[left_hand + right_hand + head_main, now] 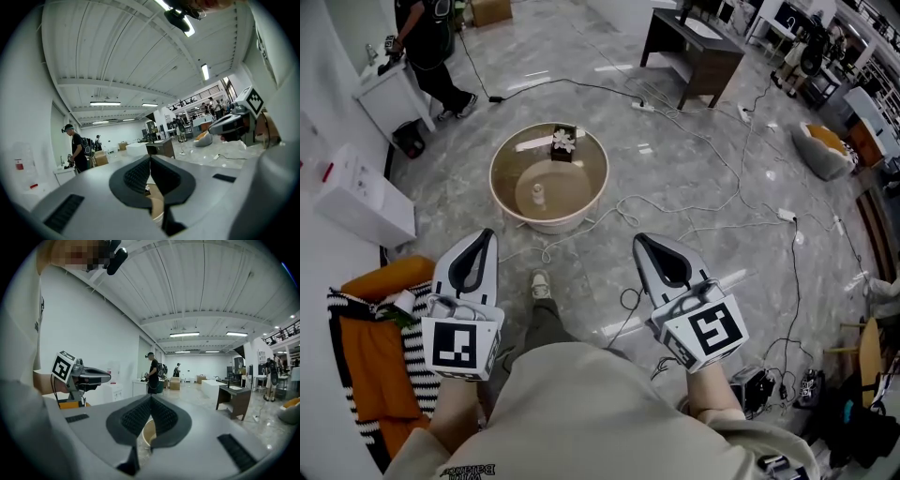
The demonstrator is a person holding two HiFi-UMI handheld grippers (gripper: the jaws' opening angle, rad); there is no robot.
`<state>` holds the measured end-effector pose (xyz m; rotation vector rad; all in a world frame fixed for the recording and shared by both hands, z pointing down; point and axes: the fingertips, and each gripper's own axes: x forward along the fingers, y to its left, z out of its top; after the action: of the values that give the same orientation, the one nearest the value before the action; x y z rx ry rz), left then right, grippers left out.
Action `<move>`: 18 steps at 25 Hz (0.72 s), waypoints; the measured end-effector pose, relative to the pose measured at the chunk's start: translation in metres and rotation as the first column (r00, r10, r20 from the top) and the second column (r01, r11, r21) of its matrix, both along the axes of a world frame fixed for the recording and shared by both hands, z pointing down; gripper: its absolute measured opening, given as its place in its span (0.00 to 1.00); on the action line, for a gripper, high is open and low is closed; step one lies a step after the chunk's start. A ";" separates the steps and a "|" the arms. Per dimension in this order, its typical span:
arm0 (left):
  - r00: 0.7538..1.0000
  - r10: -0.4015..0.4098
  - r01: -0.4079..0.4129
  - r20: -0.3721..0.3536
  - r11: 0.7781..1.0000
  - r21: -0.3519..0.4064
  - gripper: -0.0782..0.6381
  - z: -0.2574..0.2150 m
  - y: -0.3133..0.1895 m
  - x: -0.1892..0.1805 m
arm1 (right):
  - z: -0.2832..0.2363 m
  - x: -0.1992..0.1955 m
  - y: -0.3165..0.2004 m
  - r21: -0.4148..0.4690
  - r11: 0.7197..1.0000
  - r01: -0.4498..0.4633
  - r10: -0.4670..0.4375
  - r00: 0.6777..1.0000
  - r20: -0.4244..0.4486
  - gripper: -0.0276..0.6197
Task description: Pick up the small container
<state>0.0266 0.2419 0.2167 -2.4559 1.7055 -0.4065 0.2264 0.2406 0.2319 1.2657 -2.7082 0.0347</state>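
**A:** Both sets of jaws closed?

**B:** Yes. The left gripper (487, 232) and the right gripper (637, 237) each have their jaws pressed together, holding nothing.

**A:** And the small pale upright container (538, 194)?

**B:** It stands ahead of both tips, in the middle of the round beige rimmed counter (551, 223). It sits slightly right of the left jaws, so I'd judge the left nearer.

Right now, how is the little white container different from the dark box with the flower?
The small container is pale; the dark box is nearly black. The small container stands near the middle of the round tub; the dark box stands by its far rim. The dark box carries a white flower; the small container carries nothing. Both stand upright in the tub.
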 end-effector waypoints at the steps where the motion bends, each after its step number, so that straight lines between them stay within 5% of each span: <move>1: 1.000 -0.003 0.003 0.002 1.000 -0.007 0.12 0.003 -0.005 -0.003 | 0.001 -0.002 -0.007 0.000 1.000 0.000 0.000 1.000 -0.003 0.04; 14: 0.999 0.030 -0.029 0.013 0.995 -0.095 0.12 0.030 -0.113 -0.054 | 0.015 -0.063 -0.118 -0.049 0.999 0.005 -0.007 0.999 -0.033 0.04; 18: 0.996 0.092 -0.093 -0.020 0.991 -0.097 0.12 0.033 -0.156 -0.068 | 0.016 -0.087 -0.166 -0.065 0.998 -0.011 0.008 0.999 -0.048 0.04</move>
<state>-0.0413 0.0855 0.2499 -2.6014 1.6063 -0.4714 0.1394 0.0741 0.2480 1.2451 -2.6386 0.0928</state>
